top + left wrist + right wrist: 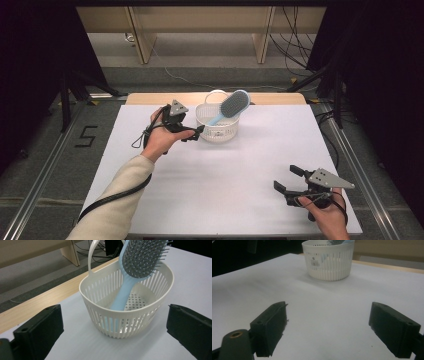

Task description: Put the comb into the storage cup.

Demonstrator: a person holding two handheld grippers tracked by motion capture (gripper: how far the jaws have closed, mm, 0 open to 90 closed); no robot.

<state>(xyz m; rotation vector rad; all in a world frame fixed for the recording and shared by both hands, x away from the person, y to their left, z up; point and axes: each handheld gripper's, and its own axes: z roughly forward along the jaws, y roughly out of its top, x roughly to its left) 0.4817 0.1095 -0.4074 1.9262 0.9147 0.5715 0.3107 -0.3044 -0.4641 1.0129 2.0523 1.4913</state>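
- My left gripper [199,132] sits left of centre in the high view, its black jaws spread wide and holding nothing — their tips reach the near left wall of the white slotted plastic basket [218,131].
- In the left gripper view those jaws stand at the lower left and lower right corners, with the basket [120,322] in the middle of the frame between them but farther off.
- A light blue plastic hairbrush with grey bristles [140,262] stands handle-down in the basket, leaning so that its head juts over the rim at the upper right of that frame.
- In the high view the brush [231,106] tilts toward the upper right, above the basket.
- My right gripper [286,181] is at the lower right of the high view, well apart from the basket, jaws parted and empty.
- Both grippers are over the white table sheet [225,185]; a bare wooden edge [150,98] shows along the top — just behind the basket.
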